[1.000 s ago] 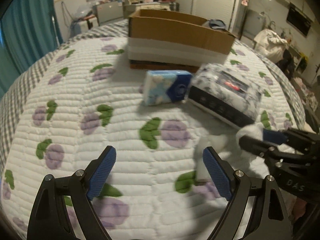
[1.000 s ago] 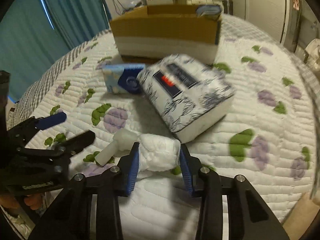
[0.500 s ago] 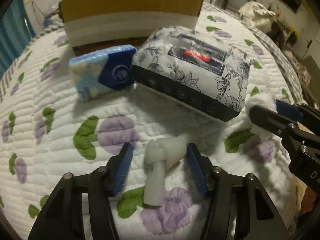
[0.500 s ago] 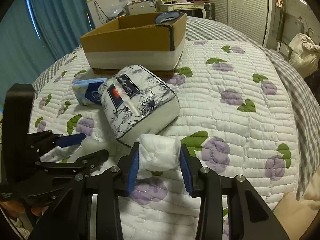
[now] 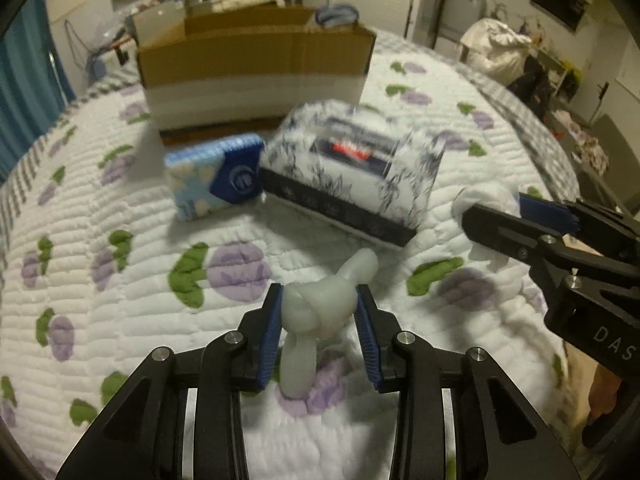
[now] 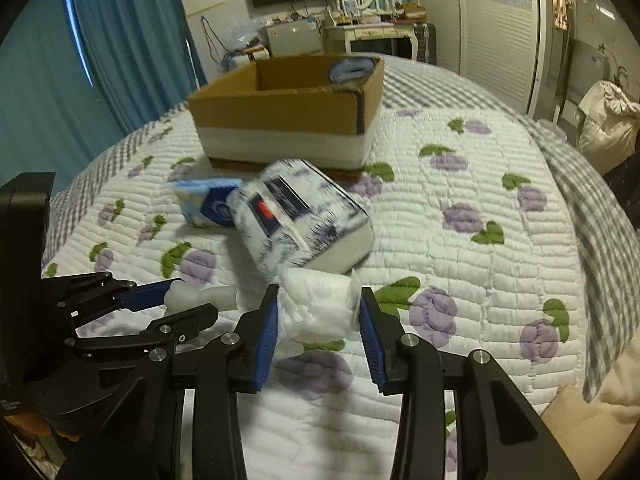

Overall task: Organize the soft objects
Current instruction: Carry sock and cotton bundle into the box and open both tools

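Note:
My left gripper (image 5: 318, 314) is shut on a pale white soft toy (image 5: 320, 316) with long limbs, held just above the quilt; it also shows in the right wrist view (image 6: 188, 298). My right gripper (image 6: 318, 316) is shut on a white wrapped cotton pack (image 6: 320, 306), which shows at the right of the left wrist view (image 5: 486, 200). A floral tissue pack (image 5: 352, 172) and a blue tissue pack (image 5: 214, 182) lie on the quilt ahead. An open cardboard box (image 6: 288, 116) stands behind them.
The bed has a white quilt with purple flowers (image 6: 460, 216). A blue item (image 6: 352, 70) sits in the box's far corner. Teal curtains (image 6: 48, 80) hang at the left. A dresser and clutter stand beyond the bed.
My left gripper closed on the white soft toy and lifted it. My right gripper rose with the cotton pack. Both views drew back from the tissue packs.

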Available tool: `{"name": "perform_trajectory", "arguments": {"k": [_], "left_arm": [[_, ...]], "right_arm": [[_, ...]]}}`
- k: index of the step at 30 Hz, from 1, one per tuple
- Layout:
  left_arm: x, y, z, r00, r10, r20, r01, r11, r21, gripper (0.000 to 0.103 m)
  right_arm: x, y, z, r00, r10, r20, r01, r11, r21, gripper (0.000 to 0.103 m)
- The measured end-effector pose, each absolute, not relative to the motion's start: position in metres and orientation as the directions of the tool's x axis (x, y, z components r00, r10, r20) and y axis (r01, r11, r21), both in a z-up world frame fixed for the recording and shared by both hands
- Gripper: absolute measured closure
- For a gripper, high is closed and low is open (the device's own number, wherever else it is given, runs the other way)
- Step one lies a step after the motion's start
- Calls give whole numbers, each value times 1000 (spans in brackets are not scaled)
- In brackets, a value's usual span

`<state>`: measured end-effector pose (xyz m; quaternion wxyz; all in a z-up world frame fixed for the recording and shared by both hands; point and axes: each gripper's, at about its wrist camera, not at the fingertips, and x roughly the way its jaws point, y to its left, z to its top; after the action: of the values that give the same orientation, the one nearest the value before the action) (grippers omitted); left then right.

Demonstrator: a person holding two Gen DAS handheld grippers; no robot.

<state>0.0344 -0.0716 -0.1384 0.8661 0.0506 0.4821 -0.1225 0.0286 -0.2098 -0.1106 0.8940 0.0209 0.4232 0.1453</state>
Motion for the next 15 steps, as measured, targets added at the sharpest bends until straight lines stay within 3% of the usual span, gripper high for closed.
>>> {"name": "perform_trajectory", "arguments": {"k": [15], "left_arm": [[11, -38, -47, 690, -124, -713, 185, 983, 8, 69]], "right_arm": [[-1, -193, -24, 732, 288, -618, -291, 952, 99, 65]]}}
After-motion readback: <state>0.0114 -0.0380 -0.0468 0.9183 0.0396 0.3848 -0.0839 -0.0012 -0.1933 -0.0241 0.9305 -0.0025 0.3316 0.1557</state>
